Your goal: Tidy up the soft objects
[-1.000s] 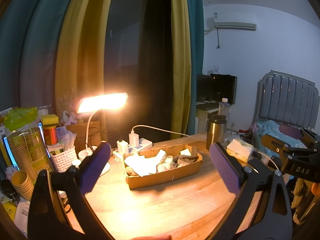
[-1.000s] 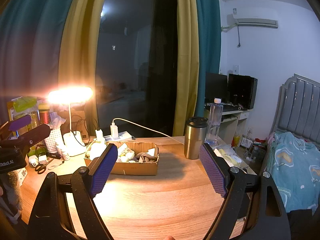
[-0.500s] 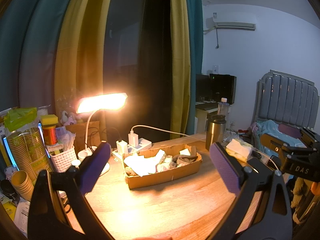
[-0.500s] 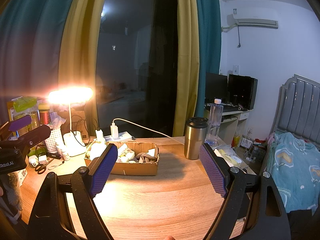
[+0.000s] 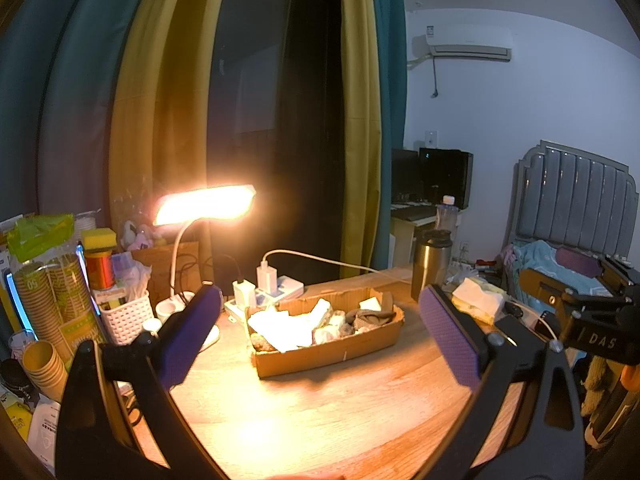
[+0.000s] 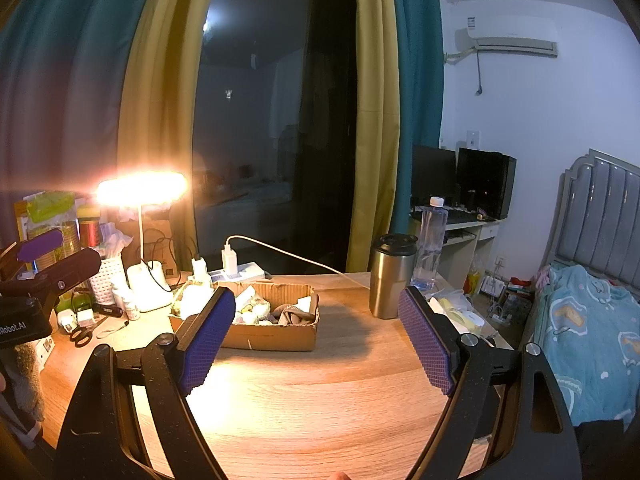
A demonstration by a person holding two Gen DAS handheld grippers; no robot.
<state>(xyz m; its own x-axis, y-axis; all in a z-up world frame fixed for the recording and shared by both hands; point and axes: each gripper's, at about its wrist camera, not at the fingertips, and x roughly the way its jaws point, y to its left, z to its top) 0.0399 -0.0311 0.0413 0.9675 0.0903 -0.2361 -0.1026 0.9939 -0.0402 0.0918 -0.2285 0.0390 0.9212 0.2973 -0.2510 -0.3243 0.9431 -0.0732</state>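
Note:
A shallow cardboard box (image 5: 328,350) sits on the wooden table, filled with soft things: white cloths (image 5: 286,326) and a dark sock (image 5: 370,316). In the right wrist view the box (image 6: 276,336) shows with the same pile, the dark sock (image 6: 294,314) near its right end. My left gripper (image 5: 320,336) is open and empty, held above the table in front of the box. My right gripper (image 6: 316,336) is open and empty, also short of the box. Each gripper shows at the other view's edge.
A lit desk lamp (image 5: 204,208) stands left of the box, with a power strip and chargers (image 5: 268,288) behind it. A steel tumbler (image 6: 390,276) and water bottle (image 6: 430,240) stand right. Cups, a white basket (image 5: 124,314) and scissors (image 6: 82,334) crowd the left. A tissue pack (image 5: 476,298) lies right.

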